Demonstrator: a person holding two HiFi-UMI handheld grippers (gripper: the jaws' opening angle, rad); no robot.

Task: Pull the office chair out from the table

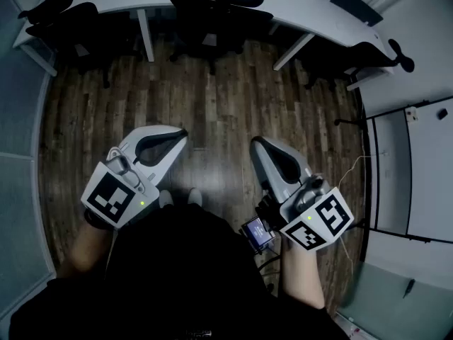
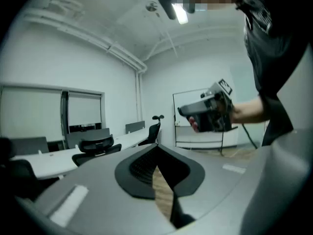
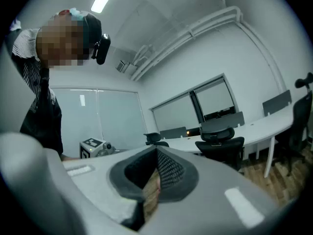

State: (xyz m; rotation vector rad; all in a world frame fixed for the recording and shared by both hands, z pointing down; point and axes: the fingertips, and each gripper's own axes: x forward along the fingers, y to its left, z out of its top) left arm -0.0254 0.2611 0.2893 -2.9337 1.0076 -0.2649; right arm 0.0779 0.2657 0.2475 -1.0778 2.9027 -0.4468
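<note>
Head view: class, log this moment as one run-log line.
left tool: shut, empty | right tool: shut, empty | office chairs: at table, untouched

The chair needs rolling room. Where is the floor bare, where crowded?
Bare: the wood floor between the middle office chair and the person's shoes. Crowded: along the table, where chairs and table legs stand close; a cable trails at right.

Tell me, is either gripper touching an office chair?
No: the left gripper and right gripper hang over the wood floor, apart from the office chair at the table.
</note>
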